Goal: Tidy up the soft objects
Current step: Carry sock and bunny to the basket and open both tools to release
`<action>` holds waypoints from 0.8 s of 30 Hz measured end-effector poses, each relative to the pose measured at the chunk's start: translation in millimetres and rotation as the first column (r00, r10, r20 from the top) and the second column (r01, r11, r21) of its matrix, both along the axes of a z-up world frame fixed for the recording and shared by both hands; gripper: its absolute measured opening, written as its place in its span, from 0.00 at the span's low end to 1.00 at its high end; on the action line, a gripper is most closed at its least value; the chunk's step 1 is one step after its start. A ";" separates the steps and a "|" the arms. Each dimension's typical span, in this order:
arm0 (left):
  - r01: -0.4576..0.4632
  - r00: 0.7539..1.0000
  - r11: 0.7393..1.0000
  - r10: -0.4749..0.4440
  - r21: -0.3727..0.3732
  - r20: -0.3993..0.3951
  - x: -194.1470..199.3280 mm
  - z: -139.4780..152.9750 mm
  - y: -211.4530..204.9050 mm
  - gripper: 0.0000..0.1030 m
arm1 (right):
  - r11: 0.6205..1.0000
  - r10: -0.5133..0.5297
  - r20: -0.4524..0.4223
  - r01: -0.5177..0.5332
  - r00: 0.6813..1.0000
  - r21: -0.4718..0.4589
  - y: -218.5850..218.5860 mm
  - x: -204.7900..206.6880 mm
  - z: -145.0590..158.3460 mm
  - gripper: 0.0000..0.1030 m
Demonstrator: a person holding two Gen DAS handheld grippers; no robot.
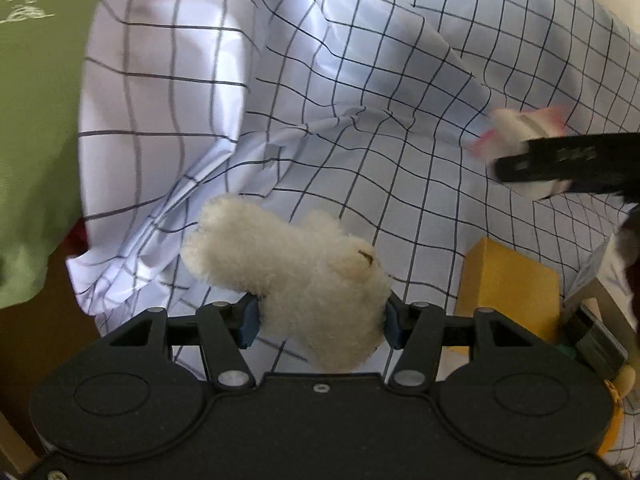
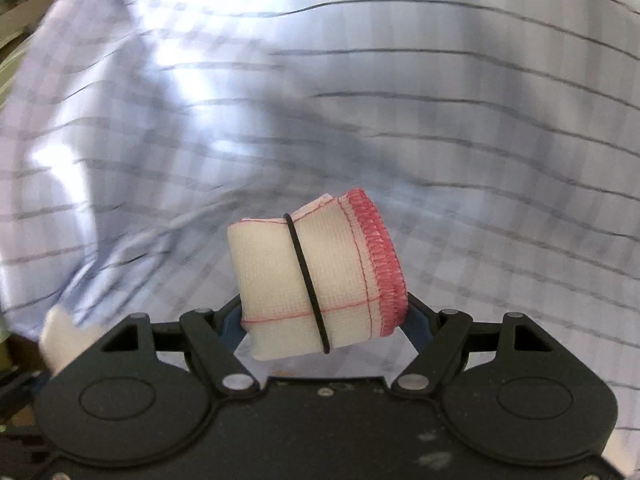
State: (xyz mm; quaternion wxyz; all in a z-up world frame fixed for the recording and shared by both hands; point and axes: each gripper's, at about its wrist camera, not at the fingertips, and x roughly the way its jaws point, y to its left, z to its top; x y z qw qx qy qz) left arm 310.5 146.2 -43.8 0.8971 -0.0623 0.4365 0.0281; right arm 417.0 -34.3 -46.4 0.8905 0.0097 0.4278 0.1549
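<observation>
No readable writing showing anywhere. Left claw [image 1: 318, 320] is angling downward, pinching a fluffy white plush toy [image 1: 296, 276] between its blue pads above the checked cloth [image 1: 360, 80]. Right claw [image 2: 322, 320] is also tilting down over that cloth, gripping a rolled white cloth with pink edging [image 2: 320, 276], a black band [image 2: 306, 280] circling it. Yellow block [image 1: 508, 284] is sitting near the left claw.

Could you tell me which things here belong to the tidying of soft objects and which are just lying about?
In the job:
plush toy, in left gripper
rolled cloth, in right gripper

Lying about:
checked sheet
yellow block
green fabric
</observation>
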 end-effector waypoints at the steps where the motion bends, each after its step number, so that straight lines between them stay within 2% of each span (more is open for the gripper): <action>1: -0.002 1.000 1.000 0.002 0.001 0.004 -3.5 1.9 1.4 0.53 | 1.000 0.023 -0.004 -0.023 1.000 0.007 6.1 -8.7 3.0 0.75; 7: -0.009 0.999 1.000 0.008 0.004 0.034 -33.6 17.9 5.4 0.54 | 0.989 0.126 -0.022 -0.124 0.992 0.081 19.0 -63.6 6.8 0.75; 14: 0.021 0.999 1.000 -0.021 0.001 0.036 -82.6 29.7 -0.2 0.54 | 0.976 0.179 -0.032 -0.173 0.983 0.132 -15.6 -149.1 11.8 0.75; 18: 0.052 0.998 0.999 -0.052 0.001 0.031 -109.8 35.8 -8.6 0.54 | 0.981 0.168 0.011 -0.168 0.986 0.095 -39.6 -203.9 16.2 0.75; 24: 0.148 0.989 0.989 -0.148 -0.015 0.020 -137.4 49.1 -33.7 0.54 | 0.995 0.078 0.036 -0.080 0.996 0.058 -88.8 -284.4 24.0 0.75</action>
